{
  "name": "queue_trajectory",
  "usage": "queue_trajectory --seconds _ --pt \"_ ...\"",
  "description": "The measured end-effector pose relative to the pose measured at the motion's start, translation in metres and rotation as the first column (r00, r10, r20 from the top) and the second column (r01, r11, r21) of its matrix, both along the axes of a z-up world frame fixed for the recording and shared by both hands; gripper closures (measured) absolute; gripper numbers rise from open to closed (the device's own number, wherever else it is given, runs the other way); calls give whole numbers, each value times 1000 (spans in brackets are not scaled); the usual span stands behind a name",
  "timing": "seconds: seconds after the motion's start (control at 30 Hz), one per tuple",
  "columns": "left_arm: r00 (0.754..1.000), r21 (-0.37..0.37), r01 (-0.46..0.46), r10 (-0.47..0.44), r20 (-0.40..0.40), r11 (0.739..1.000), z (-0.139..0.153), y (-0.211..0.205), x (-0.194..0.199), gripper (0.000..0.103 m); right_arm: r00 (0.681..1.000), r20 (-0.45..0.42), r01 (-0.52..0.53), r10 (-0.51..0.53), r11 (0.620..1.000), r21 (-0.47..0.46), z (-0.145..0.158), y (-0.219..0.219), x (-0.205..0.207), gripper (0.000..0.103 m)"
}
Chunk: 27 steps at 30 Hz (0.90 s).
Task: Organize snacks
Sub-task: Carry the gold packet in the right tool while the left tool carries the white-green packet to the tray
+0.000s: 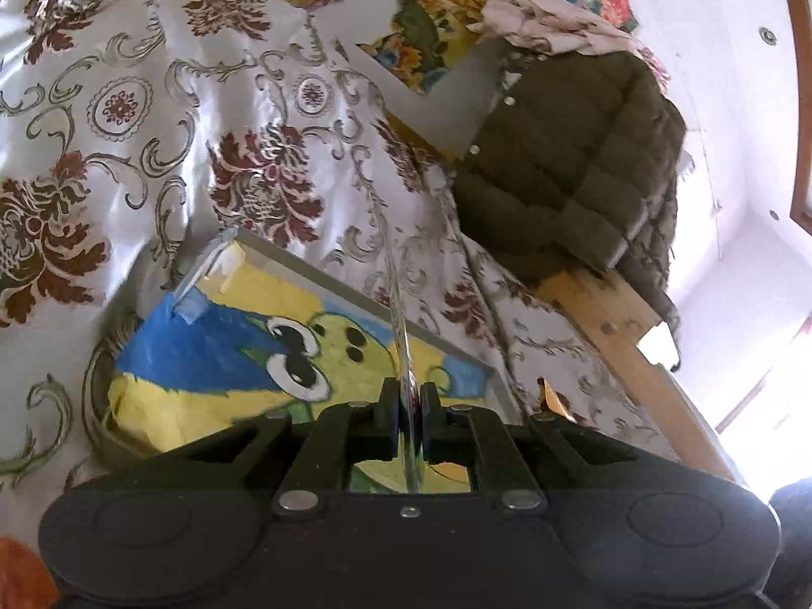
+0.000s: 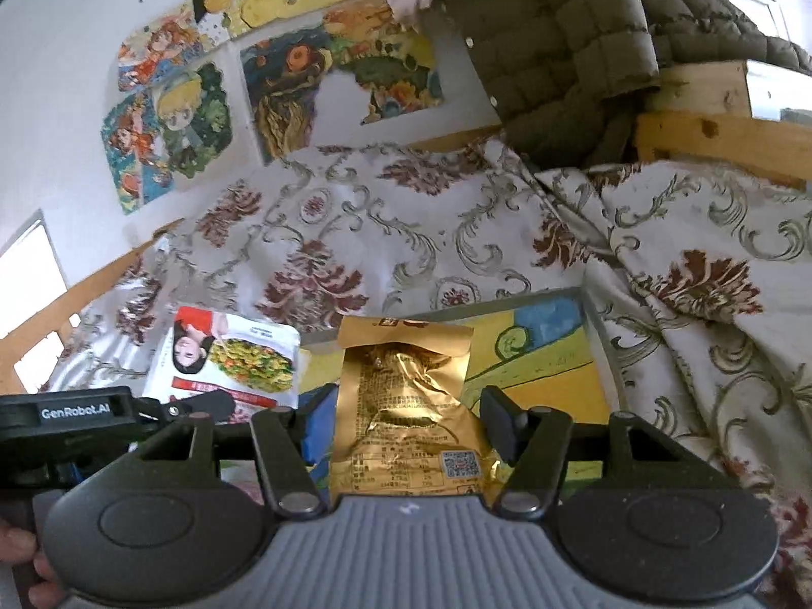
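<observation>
The right claw (image 2: 403,424) grips a crinkled gold snack pouch (image 2: 406,406) above the painted canvas (image 2: 548,350); the left claw (image 1: 408,408) pinches a thin packet (image 1: 401,314) edge-on.

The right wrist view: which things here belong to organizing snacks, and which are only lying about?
For the job:
- crinkled gold foil snack packet, between the right gripper fingers
- white and red snack pouch with a food photo

Lying about:
- olive quilted jacket
- cartoon posters on the wall
- floral satin cloth

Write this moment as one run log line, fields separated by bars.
left gripper: shut on thin packet edge | right gripper: holds gold packet | below: painted tray
</observation>
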<state>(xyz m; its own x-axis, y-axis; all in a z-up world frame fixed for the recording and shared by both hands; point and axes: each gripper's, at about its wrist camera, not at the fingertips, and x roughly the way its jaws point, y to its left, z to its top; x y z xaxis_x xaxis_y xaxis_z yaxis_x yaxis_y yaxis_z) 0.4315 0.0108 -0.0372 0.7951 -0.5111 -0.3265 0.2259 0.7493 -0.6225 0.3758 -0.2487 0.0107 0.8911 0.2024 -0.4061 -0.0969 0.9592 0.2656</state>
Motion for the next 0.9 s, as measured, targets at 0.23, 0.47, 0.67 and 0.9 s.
queue_trajectory --seconds 0.23,0.47,0.67,0.9 --pt "997 -15 -76 75 -7 997 -18 20 19 95 998 -56 9 -9 1000 8 -31 3 25 38" --pt "995 41 -86 88 -46 995 -28 18 29 95 993 -116 21 -27 999 -50 -44 9 37 43" --pt "993 115 -86 94 -71 990 -34 10 31 93 991 -129 15 -21 999 -48 -46 10 36 42" --pt "985 269 -120 149 -92 956 -32 3 32 63 992 -127 17 -25 998 -63 -43 11 33 37"
